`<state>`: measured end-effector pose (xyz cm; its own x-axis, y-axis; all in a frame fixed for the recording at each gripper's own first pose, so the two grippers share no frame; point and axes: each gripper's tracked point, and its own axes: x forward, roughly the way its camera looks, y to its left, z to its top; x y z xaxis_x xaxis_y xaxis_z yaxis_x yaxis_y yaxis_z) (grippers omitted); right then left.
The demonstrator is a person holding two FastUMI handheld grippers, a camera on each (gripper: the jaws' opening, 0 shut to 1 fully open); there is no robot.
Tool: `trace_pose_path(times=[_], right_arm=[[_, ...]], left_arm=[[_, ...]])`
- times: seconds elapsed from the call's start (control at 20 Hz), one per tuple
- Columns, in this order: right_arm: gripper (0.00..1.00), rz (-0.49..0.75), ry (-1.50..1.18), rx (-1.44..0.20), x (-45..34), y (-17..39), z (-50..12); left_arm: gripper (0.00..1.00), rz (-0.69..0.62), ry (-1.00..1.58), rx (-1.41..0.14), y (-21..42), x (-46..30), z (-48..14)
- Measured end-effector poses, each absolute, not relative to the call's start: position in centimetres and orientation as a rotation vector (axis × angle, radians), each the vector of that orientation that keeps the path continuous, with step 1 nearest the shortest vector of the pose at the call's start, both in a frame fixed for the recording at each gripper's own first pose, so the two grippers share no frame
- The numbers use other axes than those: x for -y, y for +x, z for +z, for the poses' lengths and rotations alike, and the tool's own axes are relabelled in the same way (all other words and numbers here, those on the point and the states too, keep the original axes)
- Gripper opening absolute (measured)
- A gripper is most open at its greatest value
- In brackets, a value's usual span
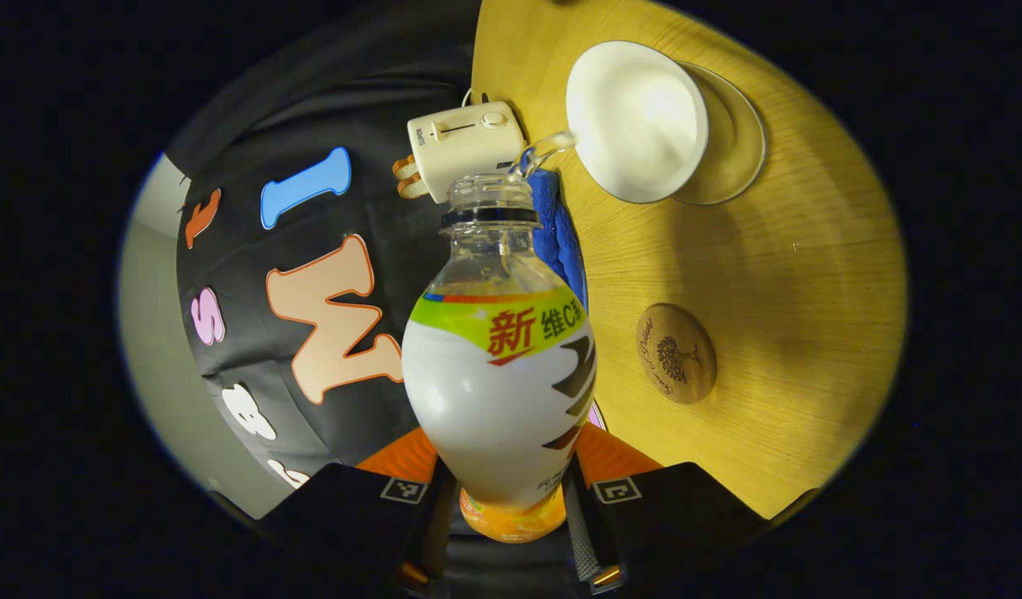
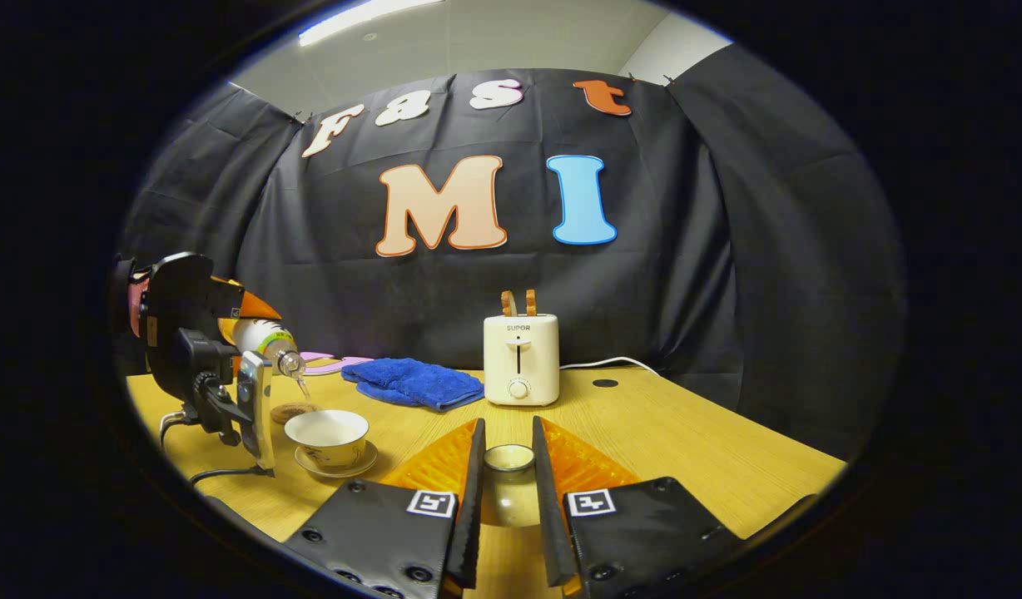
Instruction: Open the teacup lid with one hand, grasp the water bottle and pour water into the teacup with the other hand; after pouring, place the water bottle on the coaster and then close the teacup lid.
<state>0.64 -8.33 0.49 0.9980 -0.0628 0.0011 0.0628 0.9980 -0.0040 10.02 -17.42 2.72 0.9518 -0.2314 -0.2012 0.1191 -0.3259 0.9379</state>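
My left gripper [image 1: 511, 499] is shut on the water bottle [image 1: 498, 374], which has a white label, no cap and lies tilted. A thin stream of water [image 1: 546, 150] runs from its mouth into the white teacup [image 1: 636, 121] on a glass saucer [image 1: 736, 137]. The round wooden coaster [image 1: 676, 353] lies bare on the table near the cup. In the right gripper view, my right gripper [image 2: 508, 428] is shut on the teacup lid [image 2: 508, 487], held above the table. To its left, the left gripper [image 2: 220, 366] tips the bottle [image 2: 265, 337] over the teacup [image 2: 326, 434].
A white toaster [image 2: 520, 359] with two slices stands at the back of the wooden table [image 2: 686, 441]. A blue cloth [image 2: 413, 381] lies to its left. A cable hole [image 2: 604, 383] sits right of the toaster. Black cords trail from the left gripper near the table's left edge.
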Motion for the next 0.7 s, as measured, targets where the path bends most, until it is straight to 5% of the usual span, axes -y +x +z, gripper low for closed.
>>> trace_pose_path(times=[0.7], right_arm=[[0.35, -0.063, -0.004, 0.001, 8.3, 0.6, 0.5]], left_arm=[[0.57, -0.358, 2.015, 0.108, 10.0, 17.8, 4.6]])
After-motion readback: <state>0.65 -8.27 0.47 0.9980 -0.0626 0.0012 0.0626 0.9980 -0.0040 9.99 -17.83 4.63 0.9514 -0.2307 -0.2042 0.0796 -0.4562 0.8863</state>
